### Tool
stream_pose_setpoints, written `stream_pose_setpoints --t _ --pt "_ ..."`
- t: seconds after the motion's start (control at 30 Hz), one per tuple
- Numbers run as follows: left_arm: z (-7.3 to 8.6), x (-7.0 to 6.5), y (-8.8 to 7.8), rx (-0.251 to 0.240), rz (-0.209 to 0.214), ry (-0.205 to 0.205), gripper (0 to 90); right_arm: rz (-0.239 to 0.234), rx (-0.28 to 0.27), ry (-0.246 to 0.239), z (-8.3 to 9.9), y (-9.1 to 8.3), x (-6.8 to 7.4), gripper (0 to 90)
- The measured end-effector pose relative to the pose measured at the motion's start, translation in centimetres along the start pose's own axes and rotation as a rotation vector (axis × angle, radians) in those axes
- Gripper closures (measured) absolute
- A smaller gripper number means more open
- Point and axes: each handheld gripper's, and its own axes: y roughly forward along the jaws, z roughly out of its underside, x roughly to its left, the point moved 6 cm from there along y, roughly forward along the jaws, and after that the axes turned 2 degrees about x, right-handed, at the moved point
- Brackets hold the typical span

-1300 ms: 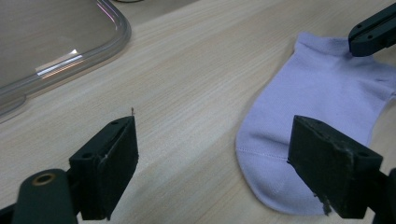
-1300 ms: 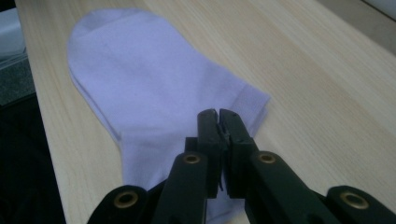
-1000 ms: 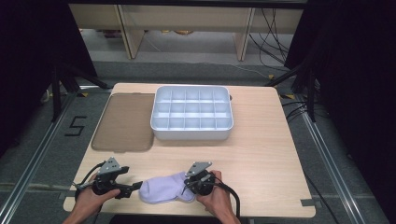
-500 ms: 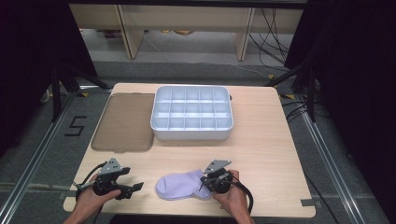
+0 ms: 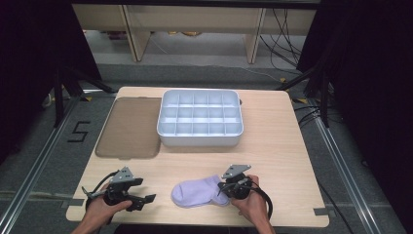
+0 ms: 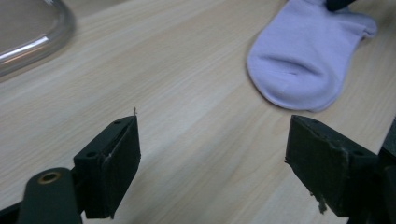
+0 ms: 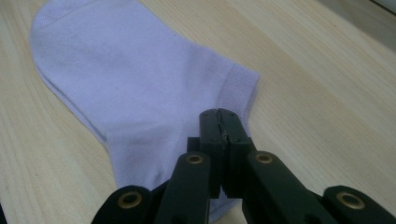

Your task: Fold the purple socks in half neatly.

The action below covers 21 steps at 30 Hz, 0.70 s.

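A pale lilac ankle sock (image 5: 197,192) lies flat on the wooden table near its front edge. My right gripper (image 5: 225,187) is at the sock's right end, by the cuff. In the right gripper view its jaws (image 7: 219,116) are pressed together over the sock (image 7: 130,79) just behind the cuff, and the fabric goes along with them. My left gripper (image 5: 146,200) rests to the left of the sock, a short gap away. Its jaws stand wide apart (image 6: 212,158) with bare table between them, and the sock's toe (image 6: 303,60) lies ahead of it.
A white tray (image 5: 199,140) split into several compartments stands at the middle back of the table (image 5: 282,151). Beside it on the left lies a flat brown translucent lid (image 5: 129,126). Dark floor and cables surround the table.
My right gripper has slid to the right along the front of the table, and the sock has moved right with it. The gap between the sock and my left gripper has widened.
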Motion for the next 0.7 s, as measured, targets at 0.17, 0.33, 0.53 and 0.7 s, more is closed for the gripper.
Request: stream_pose_setpoints --t 0.17,0.33,0.53,0.7 --pt "-1.0 -1.5 1.4 0.011 0.035 0.010 22.1 0.001 -0.004 0.003 0.3 -0.2 -0.5 89.7" --pt "-2.5 -2.6 3.0 0.011 0.063 0.034 29.3 0.015 0.011 0.040 0.5 -0.5 -0.7 89.4" --pt "-3.5 -3.5 4.7 0.034 0.064 0.058 36.9 0.018 0.012 0.044 0.6 -0.5 -0.8 89.2" --pt "-3.6 -4.4 6.1 0.057 0.080 0.065 41.4 0.014 0.010 0.041 0.6 -0.5 -0.9 88.9"
